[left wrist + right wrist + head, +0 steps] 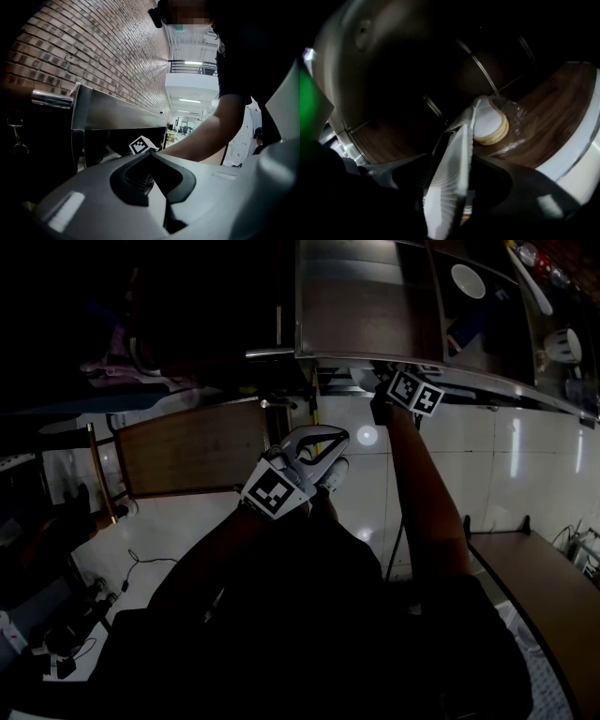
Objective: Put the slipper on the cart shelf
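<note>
While our left gripper (pixel 152 153) hangs near the cart (pixel 298 306), its jaws meet at the tips and we see nothing between them; in its own view our right forearm (pixel 206 136) crosses ahead of it, with a brick wall (pixel 93 56) on the left. Our right gripper (pixel 450 156) reaches further in, under the cart's steel edge and over a wooden shelf (pixel 543 108); its jaws stand apart, and the slipper (pixel 490 124) lies along the gap between them. We see the slipper's white ribbed side on edge between the jaws, close to the right jaw, with a dark gap on the left; the jaws look loose about it rather than clamped. The slipper's far end, white with a beige rim, rests on the shelf, with clear wrap crumpled round it; so the slipper is inside the cart, on the wood, with its near end between the jaws. From the head view the right gripper sits at the cart's near edge, right of and beyond the left one; a white bowl (pixel 468 280) lies in a far right compartment; a wooden panel (pixel 187 451) stands to the left over the pale tiled floor (pixel 525 446), and the scene is very dark.
</note>
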A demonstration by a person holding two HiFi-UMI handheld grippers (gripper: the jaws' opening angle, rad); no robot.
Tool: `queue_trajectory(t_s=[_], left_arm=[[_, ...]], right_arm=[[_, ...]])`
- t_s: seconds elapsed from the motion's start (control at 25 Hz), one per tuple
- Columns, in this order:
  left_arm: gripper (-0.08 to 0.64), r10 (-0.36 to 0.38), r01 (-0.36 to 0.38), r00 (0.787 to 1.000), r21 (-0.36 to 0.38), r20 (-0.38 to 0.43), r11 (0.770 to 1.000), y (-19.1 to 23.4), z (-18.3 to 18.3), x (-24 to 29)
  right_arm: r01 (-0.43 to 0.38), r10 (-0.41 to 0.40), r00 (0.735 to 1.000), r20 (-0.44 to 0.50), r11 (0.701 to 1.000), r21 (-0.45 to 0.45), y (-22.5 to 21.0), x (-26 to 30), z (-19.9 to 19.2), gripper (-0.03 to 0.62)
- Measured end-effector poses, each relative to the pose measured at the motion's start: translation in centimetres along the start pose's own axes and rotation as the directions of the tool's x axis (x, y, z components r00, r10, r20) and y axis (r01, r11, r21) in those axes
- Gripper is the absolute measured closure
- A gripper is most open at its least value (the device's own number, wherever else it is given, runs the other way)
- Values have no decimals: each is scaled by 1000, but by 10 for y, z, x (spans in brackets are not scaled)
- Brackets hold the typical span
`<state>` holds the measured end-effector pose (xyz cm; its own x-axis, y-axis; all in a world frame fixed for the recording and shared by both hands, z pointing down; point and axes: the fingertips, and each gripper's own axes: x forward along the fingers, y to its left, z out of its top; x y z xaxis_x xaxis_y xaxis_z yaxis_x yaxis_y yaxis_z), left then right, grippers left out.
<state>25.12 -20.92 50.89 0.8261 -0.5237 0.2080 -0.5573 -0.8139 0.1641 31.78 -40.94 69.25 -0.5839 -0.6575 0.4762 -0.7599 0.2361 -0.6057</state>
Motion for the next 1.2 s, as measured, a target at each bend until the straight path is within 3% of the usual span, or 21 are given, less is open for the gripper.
queue_trajectory(t_s=[0.32,0.44,0.68,0.88,1.0,1.12,1.2], left_arm=[[560,-5,5,1000,5,0,1000,-6,3,5],[560,0,0,1000,3,0,1000,-7,5,5],[560,20,-20,1000,45,15,999,-5,8,1],[560,35,-37,999,50,28,998,-12,18,-10],[560,56,-57,998,43,35,997,-15,26,-21],[560,89,-90,995,29,53,996,-18,33,-35],[560,107,-110,992,43,61,993,-23,35,-45]], right_arm=[[137,-139,990,3,977,-161,-14,-14,7,177],[198,-197,980,25,954,-226,-22,-22,13,166],[124,-118,992,47,975,-184,-5,-47,14,167],[8,4,998,62,982,-191,40,-92,11,169],[-74,93,994,55,955,-286,78,-124,6,206],[-175,214,976,48,894,-412,124,-158,-1,398],[-278,329,943,42,852,-444,160,-180,-6,470]])
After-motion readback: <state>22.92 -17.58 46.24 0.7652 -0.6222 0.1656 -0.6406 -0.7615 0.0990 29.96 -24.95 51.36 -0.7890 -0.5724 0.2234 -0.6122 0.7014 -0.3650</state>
